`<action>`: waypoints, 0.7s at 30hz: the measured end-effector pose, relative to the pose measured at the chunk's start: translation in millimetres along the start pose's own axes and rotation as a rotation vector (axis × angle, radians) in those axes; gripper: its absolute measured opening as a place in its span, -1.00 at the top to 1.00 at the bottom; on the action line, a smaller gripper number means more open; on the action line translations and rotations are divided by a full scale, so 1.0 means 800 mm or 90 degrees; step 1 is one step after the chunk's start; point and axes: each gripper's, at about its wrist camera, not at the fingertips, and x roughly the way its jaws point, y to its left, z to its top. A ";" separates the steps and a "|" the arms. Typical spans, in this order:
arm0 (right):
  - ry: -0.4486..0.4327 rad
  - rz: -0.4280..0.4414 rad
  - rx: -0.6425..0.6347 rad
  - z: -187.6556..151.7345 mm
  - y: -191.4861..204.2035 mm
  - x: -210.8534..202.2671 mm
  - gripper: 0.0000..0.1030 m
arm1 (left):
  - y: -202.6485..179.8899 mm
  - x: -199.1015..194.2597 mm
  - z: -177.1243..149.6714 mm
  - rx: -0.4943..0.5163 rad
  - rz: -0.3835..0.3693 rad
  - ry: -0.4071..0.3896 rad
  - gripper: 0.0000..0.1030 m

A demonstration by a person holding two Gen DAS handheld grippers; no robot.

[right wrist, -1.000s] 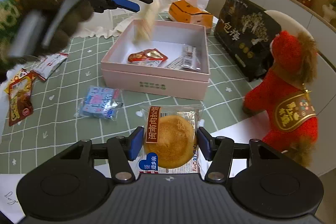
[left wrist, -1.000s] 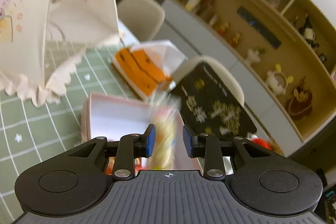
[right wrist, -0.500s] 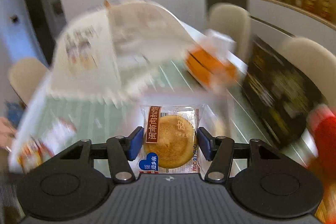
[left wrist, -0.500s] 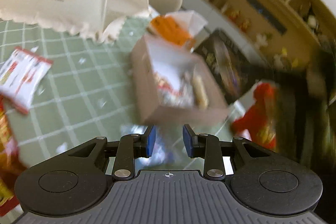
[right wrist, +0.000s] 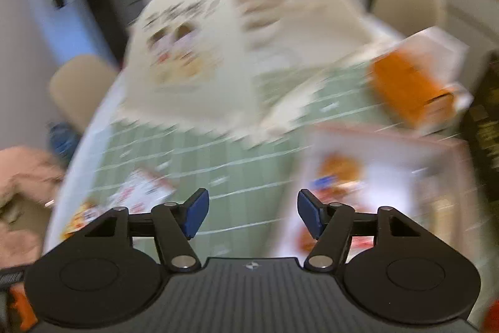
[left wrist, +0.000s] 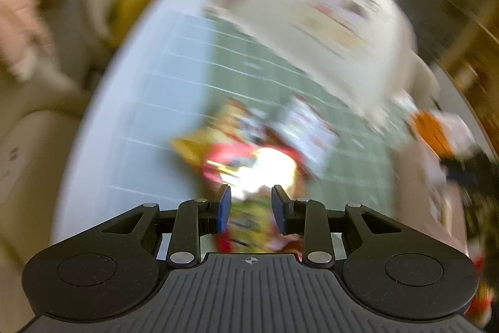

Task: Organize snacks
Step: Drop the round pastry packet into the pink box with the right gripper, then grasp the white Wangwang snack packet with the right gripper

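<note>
Both views are motion-blurred. My left gripper (left wrist: 251,206) is open and empty, just above a red and yellow snack packet (left wrist: 249,170) on the green checked tablecloth (left wrist: 243,77); a white and red packet (left wrist: 307,127) lies beside it. My right gripper (right wrist: 251,214) is open and empty, left of the pink box (right wrist: 386,142). The round pastry packet (right wrist: 338,173) lies inside the box with other snacks. The white and red packet (right wrist: 140,192) also shows at lower left in the right wrist view.
A white mesh food cover (right wrist: 199,52) stands at the back of the table. An orange box (right wrist: 411,83) sits behind the pink box. Beige chairs (right wrist: 408,5) ring the table. The table's white edge (left wrist: 124,114) curves at left.
My right gripper has opened and let go of the pastry packet, which now lies in the pink box. My left gripper swung left from the box to the packets on the cloth.
</note>
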 end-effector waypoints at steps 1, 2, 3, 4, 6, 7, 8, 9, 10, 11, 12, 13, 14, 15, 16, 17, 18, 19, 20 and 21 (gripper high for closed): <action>0.019 0.026 0.003 -0.001 0.015 0.014 -0.27 | 0.012 -0.002 0.006 -0.022 0.010 -0.008 0.37; 0.035 0.044 0.004 -0.002 0.027 0.024 -0.27 | 0.021 -0.005 0.008 -0.036 0.015 -0.014 0.37; 0.054 0.063 0.005 -0.002 0.042 0.038 -0.27 | 0.028 -0.006 0.011 -0.045 0.021 -0.017 0.37; 0.067 0.074 0.005 -0.002 0.055 0.050 -0.27 | 0.034 -0.005 0.014 -0.049 0.025 -0.017 0.37; 0.093 0.081 0.010 -0.001 0.083 0.077 -0.28 | 0.042 -0.004 0.017 -0.051 0.028 -0.016 0.37; 0.105 0.085 0.014 0.000 0.093 0.090 -0.28 | 0.044 -0.002 0.020 -0.050 0.025 -0.016 0.37; 0.122 0.090 0.027 0.001 0.102 0.104 -0.28 | 0.046 0.000 0.023 -0.046 0.024 -0.017 0.37; 0.139 0.094 0.047 0.003 0.107 0.116 -0.28 | 0.047 0.003 0.027 -0.041 0.024 -0.020 0.37; 0.154 0.100 0.074 0.004 0.109 0.129 -0.28 | 0.050 0.003 0.027 -0.036 0.023 -0.023 0.37; 0.175 0.104 0.116 0.006 0.110 0.146 -0.28 | 0.051 0.007 0.029 -0.035 0.023 -0.023 0.37; 0.190 0.104 0.150 0.006 0.111 0.159 -0.28 | 0.050 0.012 0.027 -0.035 0.021 -0.022 0.37; 0.199 0.102 0.178 0.005 0.113 0.168 -0.28 | 0.050 0.015 0.026 -0.037 0.016 -0.019 0.37; 0.207 0.099 0.203 0.005 0.118 0.180 -0.28 | 0.049 0.017 0.025 -0.036 0.011 -0.016 0.37; 0.210 0.098 0.211 0.007 0.125 0.188 -0.28 | 0.049 0.020 0.024 -0.034 0.006 -0.012 0.37; 0.211 0.099 0.211 0.008 0.132 0.194 -0.35 | 0.048 0.023 0.021 -0.028 0.000 -0.007 0.37; 0.211 0.097 0.207 0.010 0.139 0.200 -0.41 | 0.048 0.024 0.018 -0.022 -0.005 -0.002 0.37; 0.211 0.091 0.197 0.012 0.149 0.206 -0.47 | 0.047 0.026 0.014 -0.017 -0.007 0.005 0.37; 0.206 0.084 0.186 0.014 0.156 0.209 -0.57 | 0.046 0.027 0.012 -0.017 -0.007 0.008 0.37; 0.201 0.074 0.170 0.015 0.167 0.212 -0.64 | 0.046 0.028 0.009 -0.017 -0.009 0.011 0.37; 0.202 0.062 0.154 0.017 0.174 0.215 -0.69 | 0.045 0.028 0.006 -0.016 -0.012 0.014 0.37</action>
